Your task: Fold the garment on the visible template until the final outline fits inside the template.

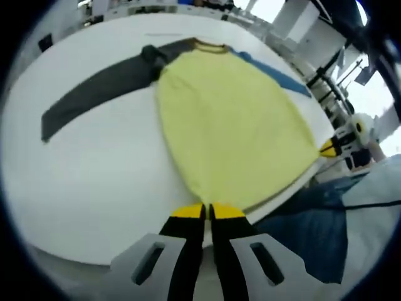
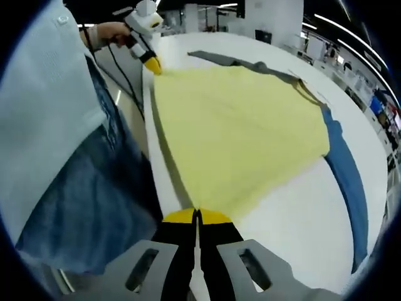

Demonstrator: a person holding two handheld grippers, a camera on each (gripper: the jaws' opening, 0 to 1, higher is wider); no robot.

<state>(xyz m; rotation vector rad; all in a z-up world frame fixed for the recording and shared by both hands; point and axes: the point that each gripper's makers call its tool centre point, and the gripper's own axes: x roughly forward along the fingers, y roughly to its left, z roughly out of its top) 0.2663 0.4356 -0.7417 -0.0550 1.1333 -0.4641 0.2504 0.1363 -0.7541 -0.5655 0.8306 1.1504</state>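
— Left gripper view first: what's on the bench (image 1: 94,188)?

— Garment (image 1: 232,125), a yellow shirt spread flat on the white top, collar far from the camera, hem nearest. One dark grey sleeve (image 1: 94,91) stretches out to the left; a blue sleeve (image 1: 282,78) lies along the far right edge of the body.

— And the left claw (image 1: 207,212)?

— Its yellow-tipped jaws are clenched on the hem at the near bench edge. The right claw (image 1: 329,148) comes in from the right, its yellow tip at the hem's other corner.

— Right gripper view?

— Same shirt (image 2: 238,125), seen from the other hem corner. The right claw (image 2: 197,216) has its jaws pressed together, pinching the yellow hem at the bench (image 2: 301,226) edge. The blue sleeve (image 2: 351,182) runs down the right side, the grey sleeve (image 2: 219,58) lies at the far end.

— Anything else?

— The left claw (image 2: 153,68) sits at the far hem corner, held by a hand (image 2: 106,31). A person's light shirt and jeans (image 2: 88,200) stand just beside the bench on the left.
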